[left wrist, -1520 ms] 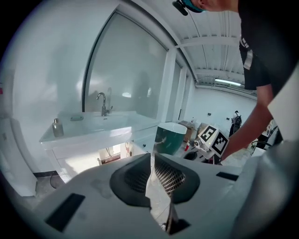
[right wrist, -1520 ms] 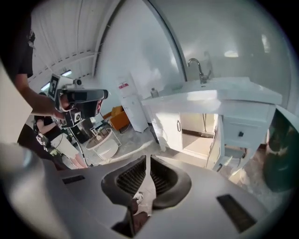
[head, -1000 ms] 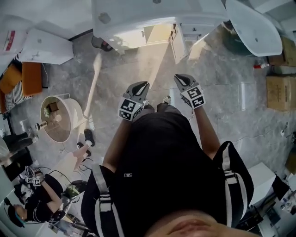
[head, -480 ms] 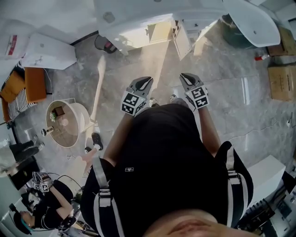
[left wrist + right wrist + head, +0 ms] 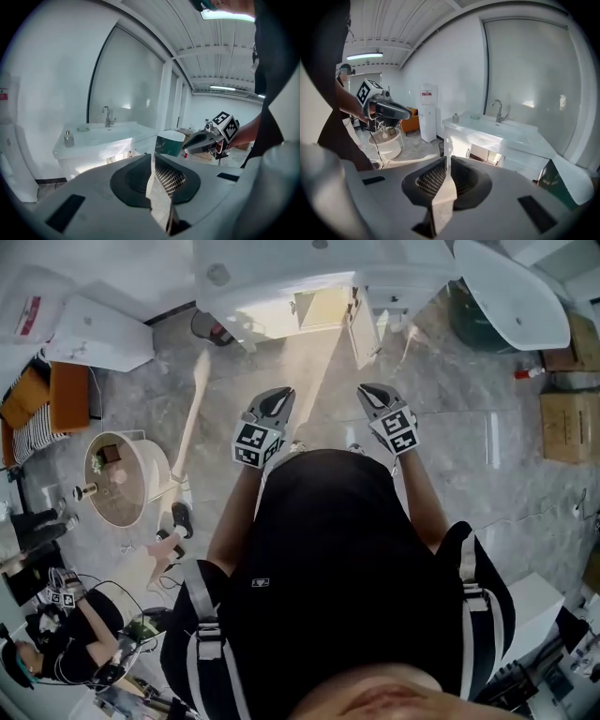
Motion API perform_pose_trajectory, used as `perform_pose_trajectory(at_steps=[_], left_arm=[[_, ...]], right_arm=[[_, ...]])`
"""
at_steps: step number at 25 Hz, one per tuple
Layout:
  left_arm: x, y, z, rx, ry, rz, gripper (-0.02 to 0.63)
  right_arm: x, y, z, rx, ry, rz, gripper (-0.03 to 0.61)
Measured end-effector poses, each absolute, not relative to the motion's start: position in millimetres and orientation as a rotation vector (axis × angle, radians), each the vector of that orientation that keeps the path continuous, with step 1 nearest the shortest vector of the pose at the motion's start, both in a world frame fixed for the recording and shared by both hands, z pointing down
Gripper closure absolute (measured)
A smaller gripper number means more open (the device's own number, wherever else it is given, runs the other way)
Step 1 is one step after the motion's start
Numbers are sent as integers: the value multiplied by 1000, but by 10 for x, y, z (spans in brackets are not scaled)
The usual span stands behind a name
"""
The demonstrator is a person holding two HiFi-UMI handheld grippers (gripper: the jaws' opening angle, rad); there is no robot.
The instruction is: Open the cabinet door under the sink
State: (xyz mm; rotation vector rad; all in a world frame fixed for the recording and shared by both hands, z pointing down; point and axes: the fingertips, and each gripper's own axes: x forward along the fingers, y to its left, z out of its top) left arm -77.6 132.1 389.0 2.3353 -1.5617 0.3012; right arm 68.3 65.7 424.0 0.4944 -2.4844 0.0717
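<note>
The white sink vanity [image 5: 309,277] stands at the top of the head view. Its cabinet door [image 5: 361,329] under the basin hangs swung outward, and the lit inside [image 5: 319,307] shows. My left gripper [image 5: 272,404] and right gripper [image 5: 373,397] hover over the floor before my body, well short of the cabinet. In the left gripper view, the left gripper [image 5: 153,157] has its jaws together on nothing, aimed at the sink [image 5: 103,136]. The right gripper [image 5: 448,160] is likewise shut and empty, facing the open cabinet [image 5: 485,152].
A long wooden pole [image 5: 192,418] lies on the grey floor left of me, beside a round white stand [image 5: 122,479]. A white tub [image 5: 511,292] and cardboard boxes [image 5: 567,427] stand at the right. Another person [image 5: 75,624] sits at the lower left.
Both grippers have shifted slightly up the view toward the vanity, and the left one has drifted a little left. The cabinet door stays swung open.
</note>
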Motion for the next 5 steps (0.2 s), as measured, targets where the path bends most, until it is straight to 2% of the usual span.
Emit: perform_pose_trajectory(at_steps=[5], left_arm=[[-391, 1183, 3825, 2297, -1612, 271, 581]], right_arm=[[1054, 540, 4161, 444, -2492, 52, 494]])
